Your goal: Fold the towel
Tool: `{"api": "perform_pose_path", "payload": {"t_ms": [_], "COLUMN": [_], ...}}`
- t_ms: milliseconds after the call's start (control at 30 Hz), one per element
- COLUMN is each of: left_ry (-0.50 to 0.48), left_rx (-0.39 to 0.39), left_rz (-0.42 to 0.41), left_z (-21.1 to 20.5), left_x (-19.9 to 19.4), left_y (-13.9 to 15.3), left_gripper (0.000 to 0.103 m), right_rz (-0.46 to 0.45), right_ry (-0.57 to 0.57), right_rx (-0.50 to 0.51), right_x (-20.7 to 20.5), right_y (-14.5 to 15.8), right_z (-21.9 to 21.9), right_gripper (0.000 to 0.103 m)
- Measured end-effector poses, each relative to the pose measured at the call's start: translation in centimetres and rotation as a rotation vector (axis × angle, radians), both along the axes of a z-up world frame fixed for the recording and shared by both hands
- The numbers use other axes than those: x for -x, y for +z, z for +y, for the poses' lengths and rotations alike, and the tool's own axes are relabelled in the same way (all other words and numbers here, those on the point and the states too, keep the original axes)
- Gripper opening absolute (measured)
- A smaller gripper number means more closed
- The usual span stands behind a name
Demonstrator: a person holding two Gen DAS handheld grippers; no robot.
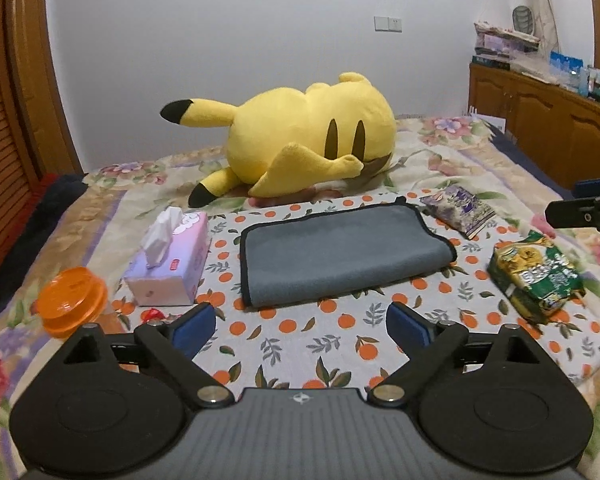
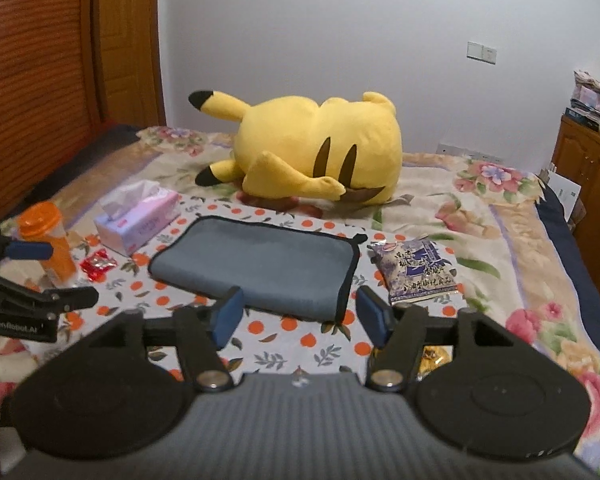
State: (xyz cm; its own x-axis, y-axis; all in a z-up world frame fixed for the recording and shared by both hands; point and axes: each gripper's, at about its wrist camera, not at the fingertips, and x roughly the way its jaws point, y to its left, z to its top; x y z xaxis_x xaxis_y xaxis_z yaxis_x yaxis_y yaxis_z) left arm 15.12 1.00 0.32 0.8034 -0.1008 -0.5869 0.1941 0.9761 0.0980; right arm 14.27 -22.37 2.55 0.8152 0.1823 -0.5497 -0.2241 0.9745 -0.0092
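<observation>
A grey towel (image 1: 340, 252) with black trim lies folded into a flat rectangle on the orange-print cloth (image 1: 300, 344); the right wrist view shows the same towel (image 2: 260, 264). My left gripper (image 1: 300, 326) hovers in front of the towel's near edge, its jaws wide apart with nothing between the blue pads. My right gripper (image 2: 298, 314) is open too, raised just before the towel's near right corner, clear of the fabric. Part of the other gripper shows at each view's edge.
A big yellow plush (image 1: 300, 140) lies behind the towel. A pink tissue box (image 1: 172, 260) and an orange-lidded jar (image 1: 70, 300) sit left. A purple snack packet (image 1: 458, 210) and a green one (image 1: 536, 276) sit right. A wooden cabinet (image 1: 548, 120) stands at the far right.
</observation>
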Motion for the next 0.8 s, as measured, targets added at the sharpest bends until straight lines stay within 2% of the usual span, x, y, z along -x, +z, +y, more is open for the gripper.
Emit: {"api": "perform_pose_path", "payload": {"t_ms": [67, 133, 300, 400, 800], "left_ry": [0.008, 0.013, 0.034, 0.047, 0.056], "left_rx": [0.006, 0.01, 0.013, 0.021, 0.025], "left_rz": [-0.002, -0.006, -0.032, -0.048, -0.097], "left_z": [0.2, 0.4, 0.8, 1.0, 0.7], "left_x": [1.0, 2.0, 3.9, 4.8, 8.0], "left_y": [0.7, 1.4, 3.1, 4.2, 6.6], "left_gripper": [0.095, 0.097, 0.101, 0.102, 0.103], "right_rz": [-0.011, -0.017, -0.034, -0.052, -0.095], "right_ry": [-0.006, -0.01, -0.012, -0.014, -0.026], "right_rx": [-0.003, -0.009, -0.017, -0.025, -0.035], "right_x": [0.9, 1.8, 3.7, 4.5, 7.5], "right_y": [0.6, 1.1, 2.2, 2.9, 4.5], "right_z": [0.0, -0.1, -0.1, -0.1, -0.4], "right_gripper": [0.074, 0.084, 0.094, 0.103, 0.103]}}
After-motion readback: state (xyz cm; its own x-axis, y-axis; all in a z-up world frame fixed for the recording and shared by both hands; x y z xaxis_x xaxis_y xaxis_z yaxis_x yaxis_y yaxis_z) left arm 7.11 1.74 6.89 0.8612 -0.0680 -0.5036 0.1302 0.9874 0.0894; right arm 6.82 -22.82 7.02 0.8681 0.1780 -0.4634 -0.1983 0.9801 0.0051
